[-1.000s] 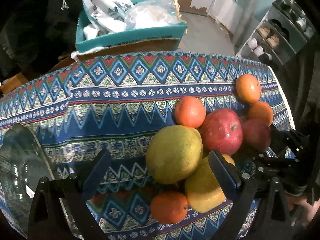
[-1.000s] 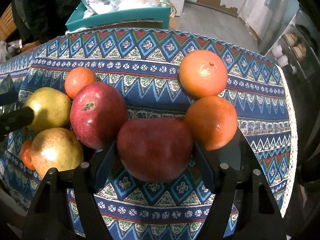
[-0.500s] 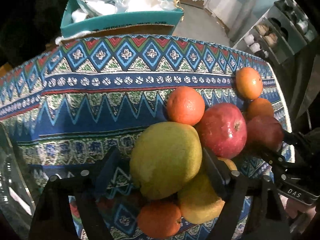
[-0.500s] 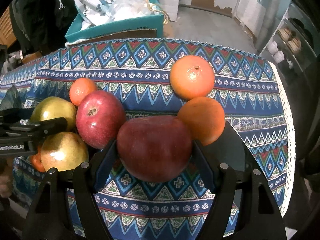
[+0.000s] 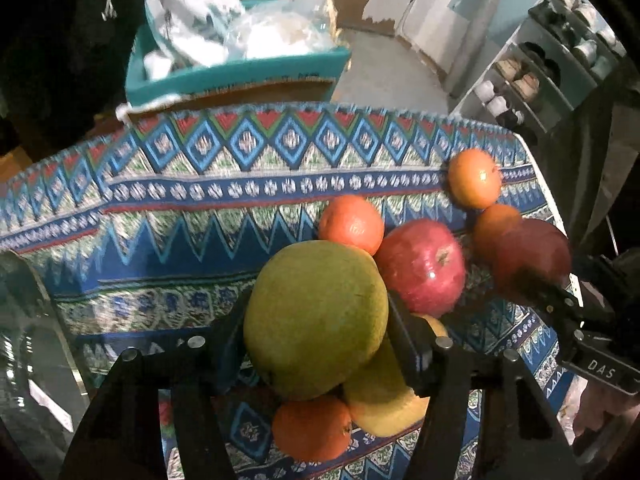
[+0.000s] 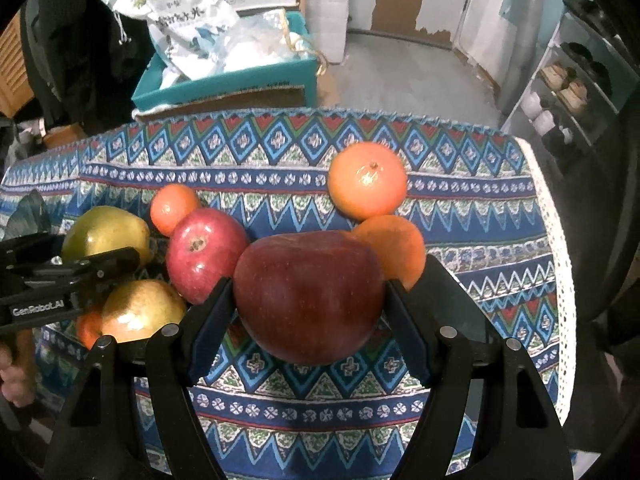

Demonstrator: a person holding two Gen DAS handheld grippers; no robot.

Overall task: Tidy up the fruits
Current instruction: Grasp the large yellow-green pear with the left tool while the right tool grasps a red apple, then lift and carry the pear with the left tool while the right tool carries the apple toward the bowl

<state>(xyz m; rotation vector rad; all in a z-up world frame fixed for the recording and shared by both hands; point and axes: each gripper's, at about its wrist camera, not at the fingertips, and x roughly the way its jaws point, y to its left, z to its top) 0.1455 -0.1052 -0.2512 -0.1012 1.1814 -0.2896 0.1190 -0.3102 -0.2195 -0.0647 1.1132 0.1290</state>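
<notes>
My left gripper (image 5: 316, 328) is shut on a green pear (image 5: 316, 316) and holds it above the patterned tablecloth (image 5: 192, 216). My right gripper (image 6: 308, 300) is shut on a dark red apple (image 6: 308, 296), lifted off the cloth. On the cloth lie a red apple (image 5: 422, 266), a yellow pear (image 5: 384, 400) and several oranges (image 5: 350, 224). In the right wrist view the red apple (image 6: 204, 254), the green pear (image 6: 104, 232), the yellow pear (image 6: 140, 312) and oranges (image 6: 366, 184) show.
A glass bowl (image 5: 28, 340) stands at the table's left edge. A teal box (image 6: 224, 80) with bags sits behind the table. A shelf rack (image 6: 572, 88) stands at the far right. The cloth's lace edge (image 6: 556, 280) marks the table's right side.
The left gripper closed on the green pear and lifted it. The right gripper rose with the dark red apple in it.
</notes>
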